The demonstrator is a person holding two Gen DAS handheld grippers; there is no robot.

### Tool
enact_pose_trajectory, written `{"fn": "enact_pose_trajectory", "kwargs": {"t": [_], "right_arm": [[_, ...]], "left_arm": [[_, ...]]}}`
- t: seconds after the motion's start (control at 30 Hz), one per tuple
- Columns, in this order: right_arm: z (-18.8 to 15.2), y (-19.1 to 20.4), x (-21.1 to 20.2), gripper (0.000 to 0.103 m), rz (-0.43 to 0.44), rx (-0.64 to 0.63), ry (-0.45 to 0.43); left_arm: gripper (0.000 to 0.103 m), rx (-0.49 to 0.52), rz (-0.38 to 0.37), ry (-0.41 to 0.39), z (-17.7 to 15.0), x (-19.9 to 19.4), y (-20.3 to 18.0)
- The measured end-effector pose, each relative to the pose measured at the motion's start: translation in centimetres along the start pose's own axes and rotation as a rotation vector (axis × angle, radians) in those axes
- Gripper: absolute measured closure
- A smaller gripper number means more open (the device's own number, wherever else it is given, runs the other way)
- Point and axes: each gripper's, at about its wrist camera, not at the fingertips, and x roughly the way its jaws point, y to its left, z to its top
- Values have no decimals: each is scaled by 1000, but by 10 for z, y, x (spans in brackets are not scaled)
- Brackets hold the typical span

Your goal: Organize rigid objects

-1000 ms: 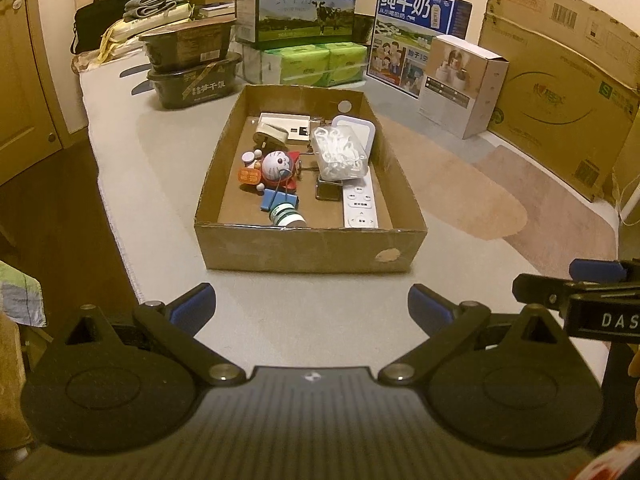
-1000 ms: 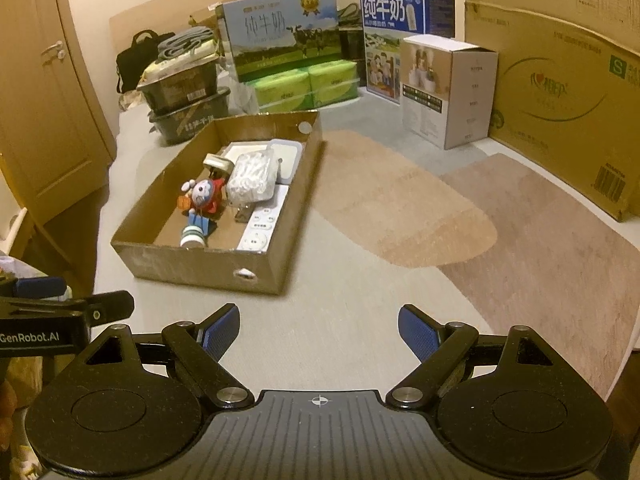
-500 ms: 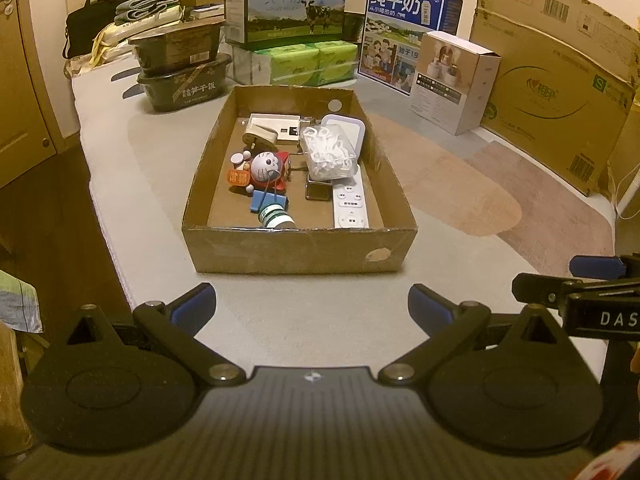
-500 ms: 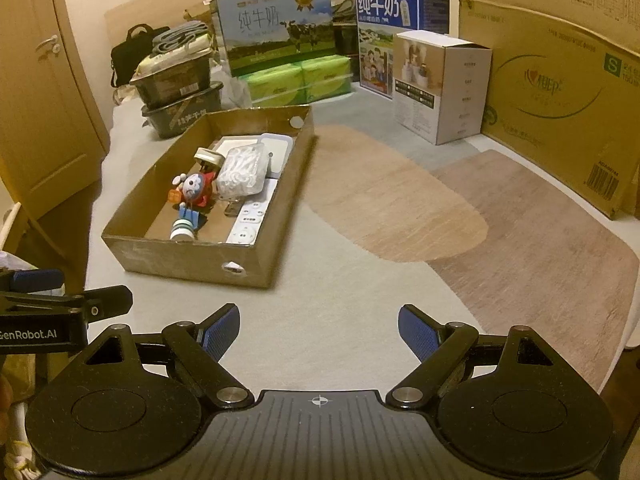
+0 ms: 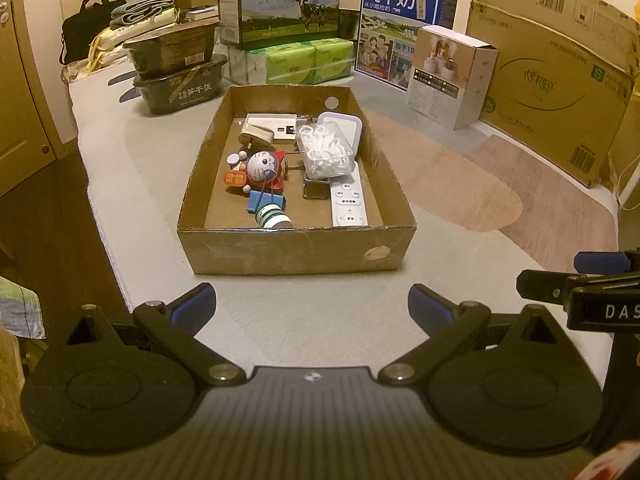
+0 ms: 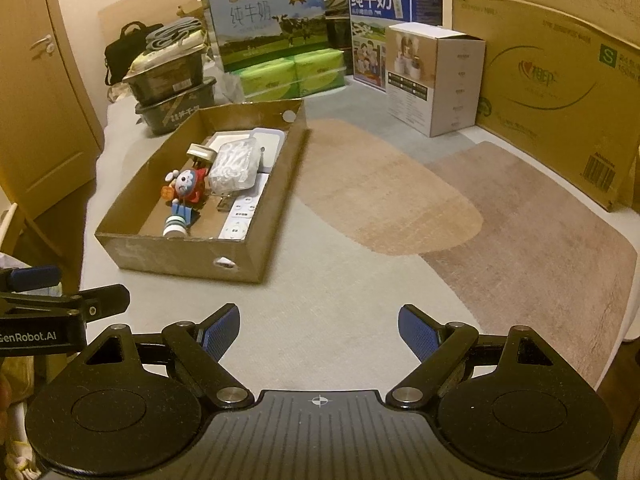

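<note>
A shallow cardboard tray (image 5: 296,250) (image 6: 180,256) sits on the grey mat and holds a cartoon cat figure (image 5: 262,168) (image 6: 186,186), a white remote (image 5: 348,200) (image 6: 242,216), a clear bag of white picks (image 5: 326,150) (image 6: 236,164), a small green-banded bottle (image 5: 272,216) (image 6: 175,226), a plug adapter (image 5: 256,136) and a white box (image 5: 272,126). My left gripper (image 5: 312,300) hovers open just in front of the tray, nothing between its fingers. My right gripper (image 6: 319,328) stands open to the tray's right over bare mat, also empty.
Milk cartons (image 5: 280,2) (image 6: 394,28), green tissue packs (image 5: 300,60), stacked black food trays (image 5: 176,72), a white carton (image 6: 434,80) and large cardboard boxes (image 6: 560,80) line the far and right sides. The mat's left edge (image 5: 100,208) drops to wooden floor. A brown rug patch (image 6: 400,196) lies right.
The left wrist view has shifted slightly, so the tray sits a little lower and more centred. The right view is nearly unchanged. Both grippers stay open.
</note>
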Motion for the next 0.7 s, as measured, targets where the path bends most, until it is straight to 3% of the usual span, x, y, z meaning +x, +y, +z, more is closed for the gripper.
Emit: {"fn": "enact_pose_trajectory", "kwargs": {"t": [0.7], "right_arm": [[0,0,1,17,1,4,0]], "left_arm": [[1,4,-5,1,-2,4,1]]}}
